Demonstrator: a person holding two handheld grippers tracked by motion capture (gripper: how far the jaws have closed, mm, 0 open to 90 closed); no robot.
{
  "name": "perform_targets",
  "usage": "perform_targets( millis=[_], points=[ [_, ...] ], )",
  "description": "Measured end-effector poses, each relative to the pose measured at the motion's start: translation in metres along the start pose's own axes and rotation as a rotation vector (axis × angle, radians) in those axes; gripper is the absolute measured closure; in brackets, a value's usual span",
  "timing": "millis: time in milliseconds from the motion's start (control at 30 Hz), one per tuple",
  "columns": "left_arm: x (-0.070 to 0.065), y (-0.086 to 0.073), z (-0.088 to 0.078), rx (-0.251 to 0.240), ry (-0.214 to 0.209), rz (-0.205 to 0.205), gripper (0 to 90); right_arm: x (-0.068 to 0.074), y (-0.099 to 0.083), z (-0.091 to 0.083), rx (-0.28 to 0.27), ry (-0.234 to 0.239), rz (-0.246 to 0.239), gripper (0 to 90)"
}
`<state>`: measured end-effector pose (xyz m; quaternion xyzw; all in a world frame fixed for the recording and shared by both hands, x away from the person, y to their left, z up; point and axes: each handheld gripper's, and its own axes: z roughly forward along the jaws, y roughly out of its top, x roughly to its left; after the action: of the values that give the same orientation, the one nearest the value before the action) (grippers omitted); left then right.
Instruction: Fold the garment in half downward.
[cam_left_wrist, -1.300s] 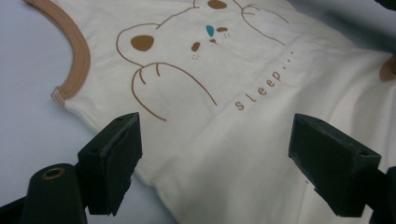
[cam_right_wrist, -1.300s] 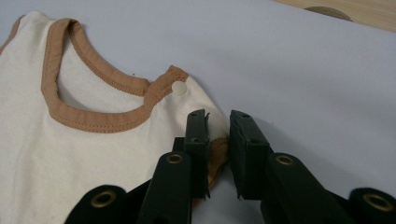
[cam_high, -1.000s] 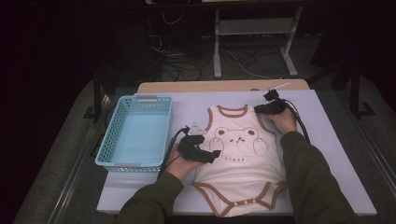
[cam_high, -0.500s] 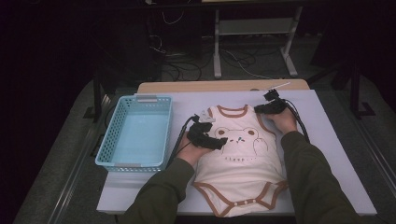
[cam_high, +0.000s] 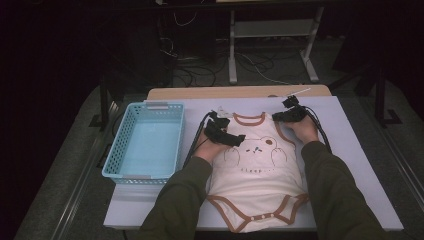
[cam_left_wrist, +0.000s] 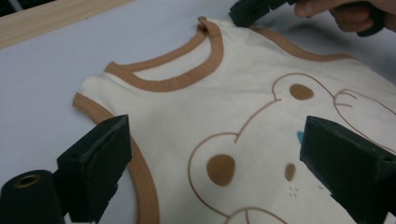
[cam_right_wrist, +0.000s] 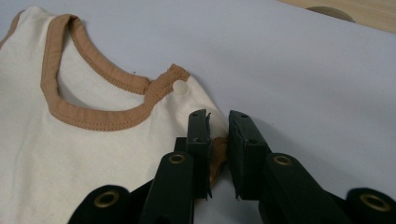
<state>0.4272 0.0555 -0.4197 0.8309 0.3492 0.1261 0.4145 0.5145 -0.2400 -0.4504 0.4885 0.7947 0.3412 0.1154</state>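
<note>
From left to right: the blue basket (cam_high: 145, 140) sat empty at the left of the table (cam_high: 360, 165), just beside the cream bodysuit (cam_high: 260, 175), which lay flat at the middle with its neck at the far end.

Over the last second my left gripper (cam_high: 226, 136) travelled from the garment's left edge toward the far left shoulder (cam_left_wrist: 100, 91), and its jaws had just been opening wider. In the left gripper view they stood well apart, straddling the brown-trimmed armhole with nothing pinched between them. I judged this the approach to a grab at that shoulder, not yet a grip.

My right gripper (cam_high: 289, 114) had not shifted. Its jaws were nearly closed, pinching the brown trim of the far right shoulder (cam_right_wrist: 215, 154), near the white snap (cam_right_wrist: 179, 87).

Under the bear print (cam_high: 257, 147) ran one line of small lettering (cam_high: 254, 170), too small for me to read surely. I saw no brand label.
</note>
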Motion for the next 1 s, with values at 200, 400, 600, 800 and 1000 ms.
perform_targets(
  millis=[200,400,600,800,1000],
  points=[
    [0.017,0.006,0.011,-0.008,0.015,-0.041,2.5,0.000,0.000,0.000,0.001,-0.002,-0.002,77.4],
    [0.036,0.010,0.018,-0.023,0.074,-0.083,5.0,0.000,0.000,0.000,0.000,0.000,-0.003,77.4],
    [0.053,0.011,0.028,-0.023,0.103,-0.135,9.3,0.001,0.000,-0.001,0.005,-0.001,-0.002,77.4],
    [0.067,0.012,0.035,-0.033,0.123,-0.206,18.5,0.001,0.000,-0.001,0.007,-0.004,-0.008,77.5],
    [0.077,0.018,0.042,0.014,0.153,-0.185,30.4,0.001,0.000,-0.001,0.010,-0.004,-0.018,77.6]
  ],
)
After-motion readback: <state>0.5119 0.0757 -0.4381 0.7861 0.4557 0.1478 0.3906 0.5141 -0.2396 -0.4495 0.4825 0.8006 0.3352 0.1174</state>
